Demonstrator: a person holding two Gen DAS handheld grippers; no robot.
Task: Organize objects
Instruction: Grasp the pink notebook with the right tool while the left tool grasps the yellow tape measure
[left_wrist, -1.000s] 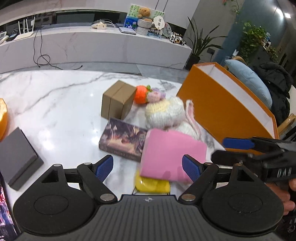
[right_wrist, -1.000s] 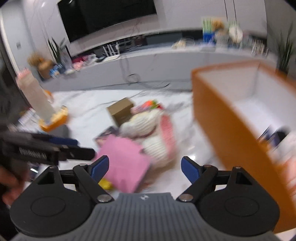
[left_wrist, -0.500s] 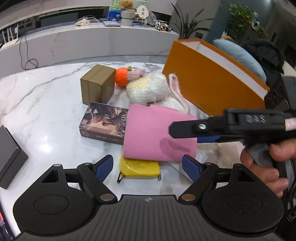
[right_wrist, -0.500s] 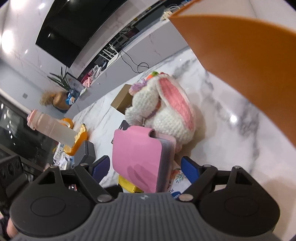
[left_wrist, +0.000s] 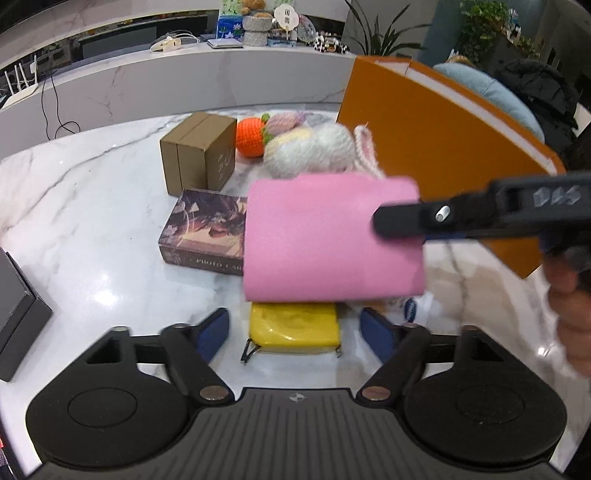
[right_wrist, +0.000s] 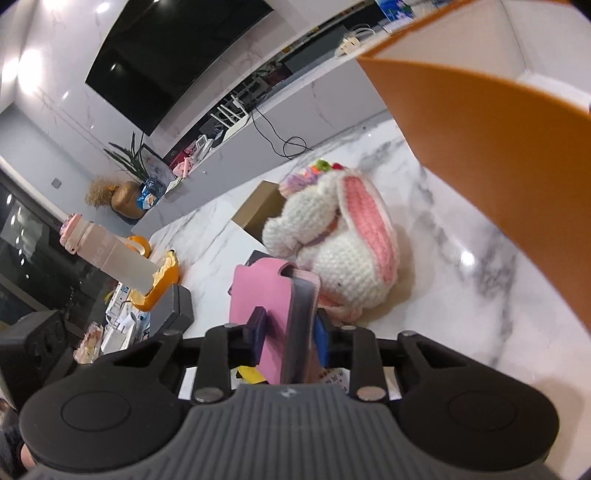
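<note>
- Right wrist view: right gripper (right_wrist: 290, 338) jaws closing, pads pressing pink case (right_wrist: 271, 295).
- Left gripper (left_wrist: 295, 332) jaws closing around yellow pouch (left_wrist: 293, 326), not touching.

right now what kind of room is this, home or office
Most likely a home living area: a big wall-mounted TV, potted plants, and a marble table with a crocheted bunny.

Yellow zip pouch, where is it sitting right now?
In the left wrist view the flat yellow zip pouch lies on the marble table, between the closing, empty left gripper's fingers and partly under the pink case gripped by the right gripper.
</note>
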